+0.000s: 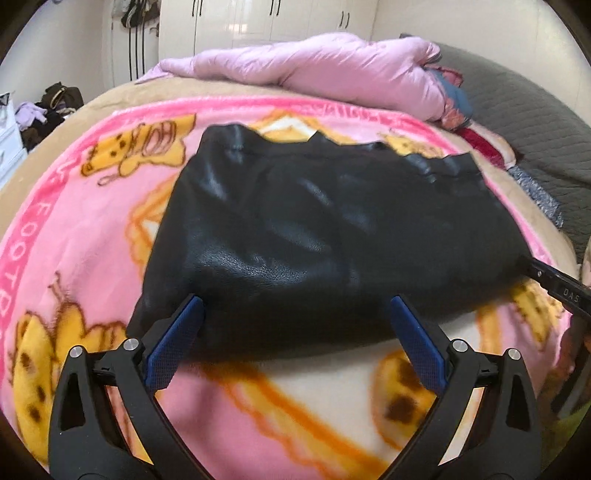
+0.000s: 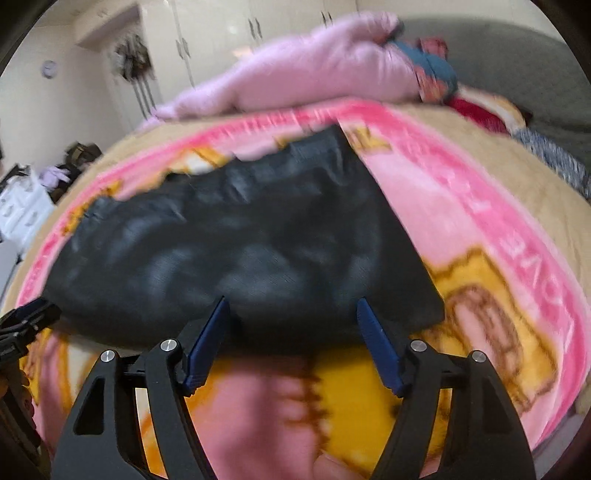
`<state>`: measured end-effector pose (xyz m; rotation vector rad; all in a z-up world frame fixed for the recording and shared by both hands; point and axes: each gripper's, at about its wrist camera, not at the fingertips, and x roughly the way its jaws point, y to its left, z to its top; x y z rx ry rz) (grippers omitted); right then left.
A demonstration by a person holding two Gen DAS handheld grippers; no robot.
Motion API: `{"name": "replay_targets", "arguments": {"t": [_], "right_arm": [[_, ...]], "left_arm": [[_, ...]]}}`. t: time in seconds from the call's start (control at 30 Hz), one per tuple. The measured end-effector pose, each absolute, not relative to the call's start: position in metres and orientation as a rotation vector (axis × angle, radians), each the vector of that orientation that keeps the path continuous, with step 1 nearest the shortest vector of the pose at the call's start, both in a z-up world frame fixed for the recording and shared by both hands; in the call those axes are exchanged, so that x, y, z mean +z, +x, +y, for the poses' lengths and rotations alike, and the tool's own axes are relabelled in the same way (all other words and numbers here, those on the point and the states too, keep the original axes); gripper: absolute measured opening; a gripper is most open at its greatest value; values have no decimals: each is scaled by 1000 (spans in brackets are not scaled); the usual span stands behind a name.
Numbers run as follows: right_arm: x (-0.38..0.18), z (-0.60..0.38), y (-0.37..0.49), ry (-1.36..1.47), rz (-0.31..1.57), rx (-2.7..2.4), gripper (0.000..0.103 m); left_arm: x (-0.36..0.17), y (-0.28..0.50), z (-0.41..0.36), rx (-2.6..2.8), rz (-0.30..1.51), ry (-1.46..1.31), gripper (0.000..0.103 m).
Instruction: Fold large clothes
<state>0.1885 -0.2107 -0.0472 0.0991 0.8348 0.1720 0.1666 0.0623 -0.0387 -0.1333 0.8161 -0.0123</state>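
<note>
A shiny black leather garment (image 1: pixel 314 240), folded flat, lies on the pink fleece blanket with yellow bears (image 1: pixel 92 236). The left gripper (image 1: pixel 295 310) and right gripper (image 2: pixel 291 314) are wide open at its near edge, holding nothing.

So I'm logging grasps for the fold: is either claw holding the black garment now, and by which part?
Nothing is held. Both the left claw and right claw are open at the near edge of the black leather garment, not pinching it.

home bedroom | bed blanket (image 1: pixel 92 229) | white wardrobes (image 1: pixel 236 22) | pink duvet (image 1: pixel 314 66)
</note>
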Motion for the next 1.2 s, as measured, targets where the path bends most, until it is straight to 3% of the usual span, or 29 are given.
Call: {"name": "replay_targets", "arguments": {"t": [0.23,0.33,0.43,0.5,0.6,1.2], "right_arm": [[-63,-217,195,149,895,186,73],[-53,-214,184,153,851,200,83],[-39,-208,173,134,780,220,85],[-26,-200,165,100,724,242,94],[-14,-186,152,61,668,286,97],[20,-120,121,-24,595,381,97]], "left_arm": [[-45,159,57,-14,783,-69,94],[-37,153,64,-32,776,-114,94],[-29,144,69,-24,768,-137,94],[-25,140,72,-24,759,-148,94],[-14,133,78,-15,739,-159,94],[12,105,115,37,660,-201,94]]}}
